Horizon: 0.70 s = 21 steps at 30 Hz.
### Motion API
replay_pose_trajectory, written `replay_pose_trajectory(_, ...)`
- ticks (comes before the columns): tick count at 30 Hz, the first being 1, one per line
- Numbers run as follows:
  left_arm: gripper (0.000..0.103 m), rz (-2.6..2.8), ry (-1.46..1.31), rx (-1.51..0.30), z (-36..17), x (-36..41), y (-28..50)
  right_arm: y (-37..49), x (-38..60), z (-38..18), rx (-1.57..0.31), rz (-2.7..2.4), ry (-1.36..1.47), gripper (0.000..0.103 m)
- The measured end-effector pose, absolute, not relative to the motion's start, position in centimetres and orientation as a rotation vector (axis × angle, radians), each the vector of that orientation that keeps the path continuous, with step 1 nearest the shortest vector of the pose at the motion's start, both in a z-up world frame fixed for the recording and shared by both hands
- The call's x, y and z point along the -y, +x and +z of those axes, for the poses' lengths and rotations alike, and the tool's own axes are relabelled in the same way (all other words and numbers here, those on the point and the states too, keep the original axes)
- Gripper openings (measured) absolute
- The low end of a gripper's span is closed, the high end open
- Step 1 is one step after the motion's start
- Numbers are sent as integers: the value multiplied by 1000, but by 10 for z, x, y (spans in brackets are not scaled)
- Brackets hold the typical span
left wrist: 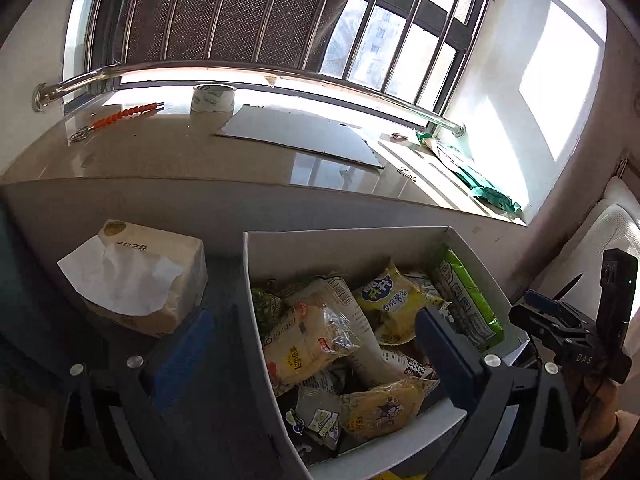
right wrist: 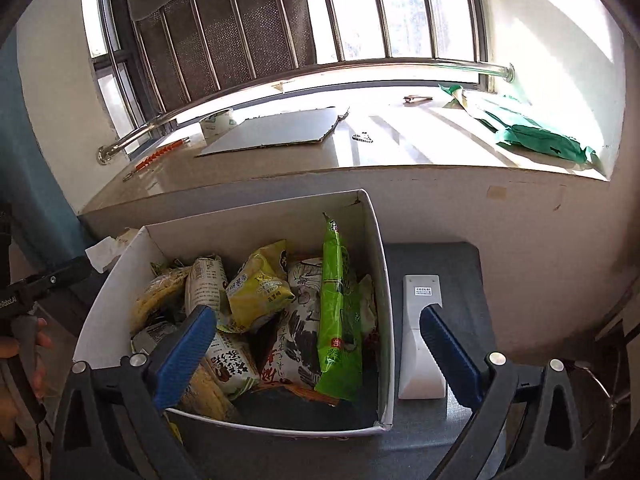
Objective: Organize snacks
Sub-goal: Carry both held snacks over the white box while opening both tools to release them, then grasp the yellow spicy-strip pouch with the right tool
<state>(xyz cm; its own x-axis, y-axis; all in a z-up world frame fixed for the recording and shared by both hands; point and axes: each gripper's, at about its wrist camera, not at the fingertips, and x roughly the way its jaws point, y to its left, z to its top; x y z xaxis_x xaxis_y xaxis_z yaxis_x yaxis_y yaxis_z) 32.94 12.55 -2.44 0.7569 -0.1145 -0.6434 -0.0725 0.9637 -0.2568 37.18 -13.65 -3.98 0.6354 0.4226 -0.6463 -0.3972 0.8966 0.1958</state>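
Snacks (right wrist: 264,312) lie heaped inside an open white box (right wrist: 382,264) standing on a dark grey surface (right wrist: 452,256) below a window ledge (left wrist: 200,152). Contents include yellow packets, a pale printed packet and a tall green packet (right wrist: 338,312) leaning upright against the box's right wall. Left claw (left wrist: 312,352): jaws wide apart, nothing between the pads; one blue finger sits left of the box, the other over its near right part. Right claw (right wrist: 316,348): jaws likewise wide apart and empty, straddling the box's right wall. A white remote (right wrist: 420,344) lies just right of the box. A tissue pack (left wrist: 136,276) stands left of it. A tape roll (left wrist: 212,98) rests on the ledge.
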Motion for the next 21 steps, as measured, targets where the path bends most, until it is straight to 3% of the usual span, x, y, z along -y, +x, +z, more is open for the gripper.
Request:
replay_pose_trajectory(11, 103, -98, -112, -539, 16, -80, 224, 256, 138, -15, -590, 694, 13, 103)
replay_pose_trajectory(21, 103, -91, -185, -516, -46, -57, 99, 148, 153, -77, -642, 767, 17, 103)
